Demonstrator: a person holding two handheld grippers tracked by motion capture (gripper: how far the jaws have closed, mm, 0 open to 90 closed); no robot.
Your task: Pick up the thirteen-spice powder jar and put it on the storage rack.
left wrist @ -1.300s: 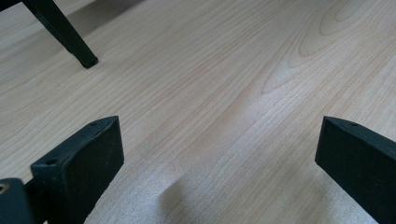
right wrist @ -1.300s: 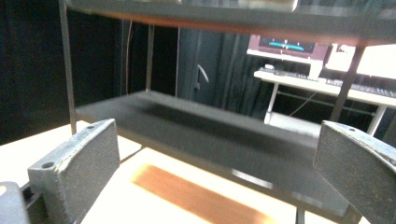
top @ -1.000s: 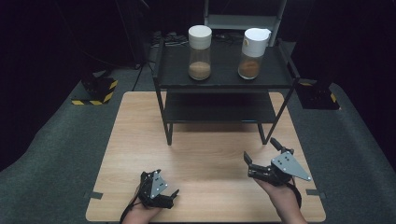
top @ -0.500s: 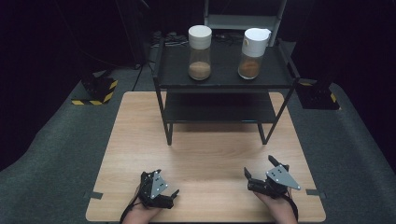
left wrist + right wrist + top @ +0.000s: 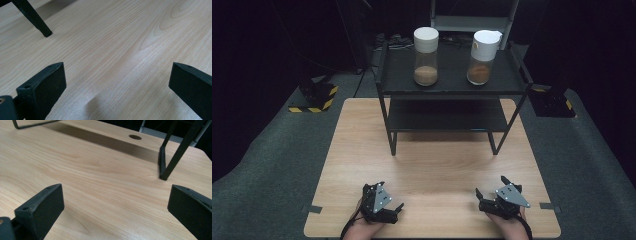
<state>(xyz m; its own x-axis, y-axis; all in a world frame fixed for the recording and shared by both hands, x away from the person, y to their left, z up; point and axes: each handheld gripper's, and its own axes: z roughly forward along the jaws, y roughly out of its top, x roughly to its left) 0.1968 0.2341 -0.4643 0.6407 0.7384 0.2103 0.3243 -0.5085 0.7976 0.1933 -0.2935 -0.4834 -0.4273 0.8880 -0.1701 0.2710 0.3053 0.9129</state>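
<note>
Two clear jars with white lids stand on the top shelf of a black metal rack (image 5: 452,86). The left jar (image 5: 426,56) and the right jar (image 5: 482,56) each hold a layer of brown powder. My left gripper (image 5: 386,201) rests low at the table's front left, open, with bare wood between its jaws (image 5: 117,82). My right gripper (image 5: 492,187) sits at the front right, also open and holding nothing (image 5: 115,205). Both grippers are far from the rack and the jars.
The rack stands on the far half of the wooden table (image 5: 437,165) and has an empty lower shelf (image 5: 447,117). One rack leg (image 5: 45,31) lies ahead of the left gripper, another (image 5: 163,167) ahead of the right. A round hole (image 5: 135,137) is in the tabletop.
My right gripper has dropped and drawn back toward the table's front edge, turning to a flatter angle. The left gripper has stayed where it was.
</note>
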